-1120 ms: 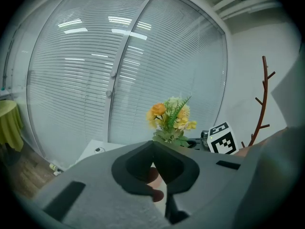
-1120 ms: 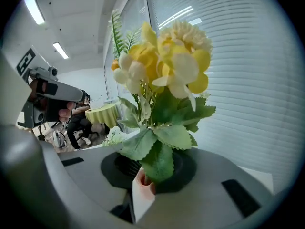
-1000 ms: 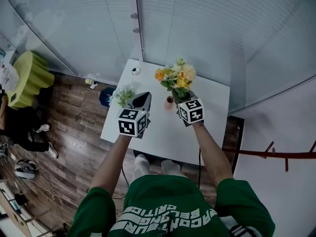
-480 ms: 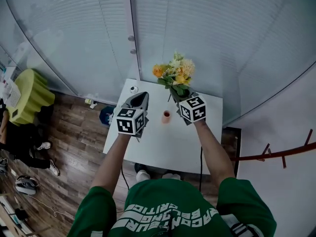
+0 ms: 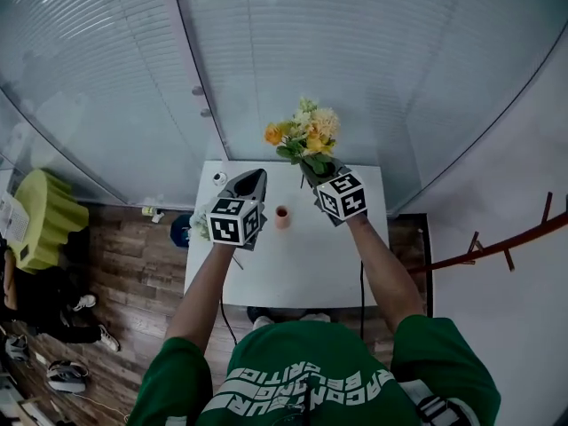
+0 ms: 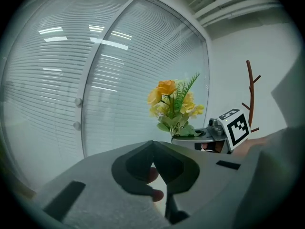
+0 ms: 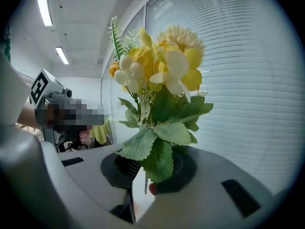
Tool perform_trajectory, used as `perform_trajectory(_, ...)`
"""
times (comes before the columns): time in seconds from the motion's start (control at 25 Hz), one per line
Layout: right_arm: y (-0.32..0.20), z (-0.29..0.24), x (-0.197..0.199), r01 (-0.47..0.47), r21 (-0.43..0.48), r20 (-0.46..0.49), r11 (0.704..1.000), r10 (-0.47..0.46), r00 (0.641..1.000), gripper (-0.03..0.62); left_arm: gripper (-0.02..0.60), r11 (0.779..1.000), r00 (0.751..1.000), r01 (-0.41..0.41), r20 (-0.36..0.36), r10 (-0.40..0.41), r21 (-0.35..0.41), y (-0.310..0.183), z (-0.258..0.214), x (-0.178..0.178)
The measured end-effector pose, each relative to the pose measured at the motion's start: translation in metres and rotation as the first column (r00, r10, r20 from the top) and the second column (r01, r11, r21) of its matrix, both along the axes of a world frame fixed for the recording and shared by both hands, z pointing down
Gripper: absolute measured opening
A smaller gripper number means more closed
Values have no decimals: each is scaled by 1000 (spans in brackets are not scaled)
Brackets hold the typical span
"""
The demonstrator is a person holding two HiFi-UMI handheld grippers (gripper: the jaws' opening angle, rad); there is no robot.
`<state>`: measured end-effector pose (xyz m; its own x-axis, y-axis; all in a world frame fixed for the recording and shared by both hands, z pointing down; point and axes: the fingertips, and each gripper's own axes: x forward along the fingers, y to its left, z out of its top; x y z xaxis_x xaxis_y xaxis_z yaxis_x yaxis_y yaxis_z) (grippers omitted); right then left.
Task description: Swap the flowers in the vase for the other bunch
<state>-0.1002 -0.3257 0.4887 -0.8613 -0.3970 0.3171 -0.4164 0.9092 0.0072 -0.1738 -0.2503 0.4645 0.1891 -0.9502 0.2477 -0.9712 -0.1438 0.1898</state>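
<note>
The bunch of yellow, orange and cream artificial flowers with green leaves (image 5: pixel 306 136) stands upright in the right tool (image 5: pixel 314 173), well apart from the vase. The right gripper view shows the jaws clenched on the stems just below the lowest leaves, the blooms (image 7: pixel 159 63) rising straight above the pads. The left tool (image 5: pixel 252 181) is level with it on the left, jaws brought together at the tips and grasping nothing. In the left gripper view the bunch (image 6: pixel 174 104) shows ahead and to the right of those jaws.

The small pinkish-orange vase (image 5: pixel 282 216) stands on the white rectangular bench (image 5: pixel 302 264), between the two tools in the head view. A pale green second bunch (image 5: pixel 201 227) lies at the bench's left edge, partly hidden by the left tool's marker cube (image 5: pixel 235 221).

Writing: each cube carries black-and-white square markers. The green shirt (image 5: pixel 306 371) bears white lettering, upside down in the head view and not reliably legible.

Surroundings:
- frosted glass wall with horizontal blinds (image 5: pixel 355 60) behind the bench
- wood-plank floor (image 5: pixel 115 309)
- yellow-green fluted stool (image 5: pixel 40 220) far left
- reddish-brown branched coat stand (image 5: pixel 497 248) right
- blue object (image 5: pixel 180 231) on the floor beside the bench
- small round item (image 5: pixel 219 177) at the bench's far left corner
</note>
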Motion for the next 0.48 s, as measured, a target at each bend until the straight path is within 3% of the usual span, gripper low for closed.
perform_trajectory(0.24, -25, -8, 80, -135, 16, -11, 991, 135, 991, 54, 0, 989, 989, -148, 7, 148, 23, -35, -10, 72)
perform_trajectory(0.48, -38, -11, 188, -315, 23, -13, 949, 315, 949, 51, 0, 942, 943, -334, 19, 333, 35, -63, -14, 165)
